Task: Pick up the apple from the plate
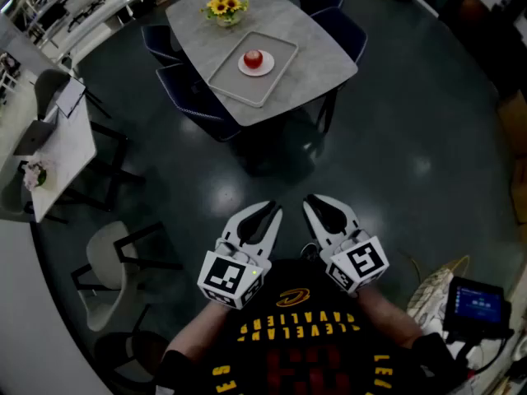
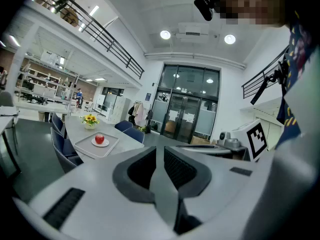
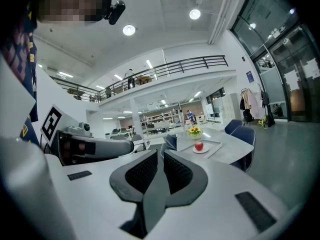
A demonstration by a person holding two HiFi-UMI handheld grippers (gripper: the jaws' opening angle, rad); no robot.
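A red apple (image 1: 253,58) sits on a small white plate (image 1: 266,67) in a grey tray (image 1: 237,85) on a grey table (image 1: 323,49), far ahead across the dark floor. My left gripper (image 1: 272,210) and right gripper (image 1: 316,202) are held side by side close to the person's chest, far short of the table. Each shows a narrow slit between its jaws, with nothing in it. In the left gripper view the apple (image 2: 99,139) appears small, left of the left gripper (image 2: 160,151). In the right gripper view the apple (image 3: 199,146) lies right of the right gripper (image 3: 161,154).
A pot of yellow flowers (image 1: 225,6) stands at the table's far end. Dark blue chairs (image 1: 191,97) ring the table. A white desk (image 1: 64,151) and a white chair (image 1: 111,274) stand at the left. A screen device (image 1: 476,303) sits at the lower right.
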